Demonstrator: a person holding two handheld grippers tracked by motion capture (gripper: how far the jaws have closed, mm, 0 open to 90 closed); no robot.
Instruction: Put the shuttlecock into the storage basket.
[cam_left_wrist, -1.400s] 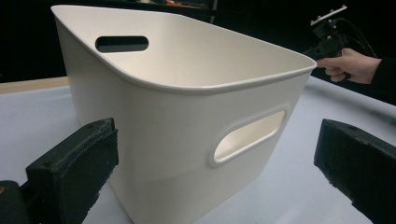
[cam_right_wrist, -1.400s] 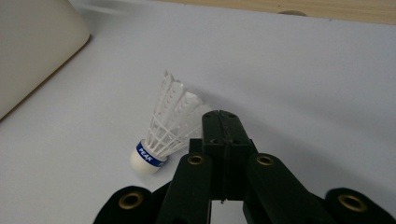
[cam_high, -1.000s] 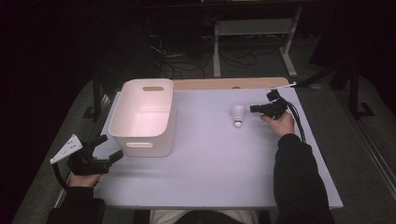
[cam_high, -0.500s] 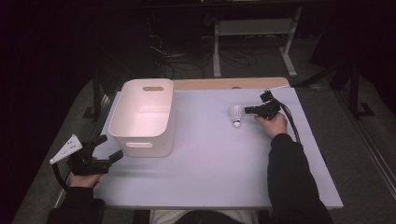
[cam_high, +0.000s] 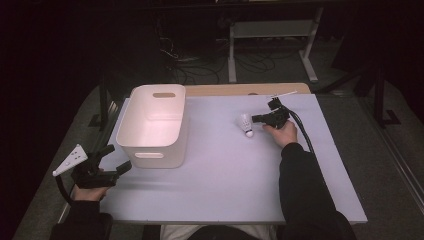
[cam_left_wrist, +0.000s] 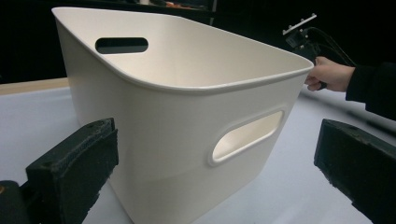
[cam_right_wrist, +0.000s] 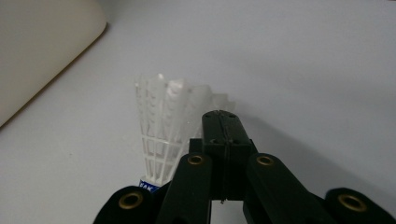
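A white plastic shuttlecock (cam_high: 245, 125) with a blue band at its cork is right of the table's middle, also close up in the right gripper view (cam_right_wrist: 163, 126). My right gripper (cam_high: 255, 119) (cam_right_wrist: 219, 116) has its jaws pressed together at the edge of the shuttlecock's skirt, which shows just left of and behind the jaw tips. A white handled bin (cam_high: 155, 125) (cam_left_wrist: 187, 107) stands at the left. My left gripper (cam_high: 117, 160) (cam_left_wrist: 215, 177) is held open at the bin's near left corner, apart from it, with nothing between its fingers.
The pale table top (cam_high: 225, 175) runs out to a wooden strip (cam_high: 240, 90) at the far edge. Cables and a metal frame (cam_high: 270, 30) lie on the dark floor beyond. A cable trails from the right gripper along the sleeve.
My right gripper has slid left across the table, and the shuttlecock has shifted left with it. The left gripper and the bin have stayed put.
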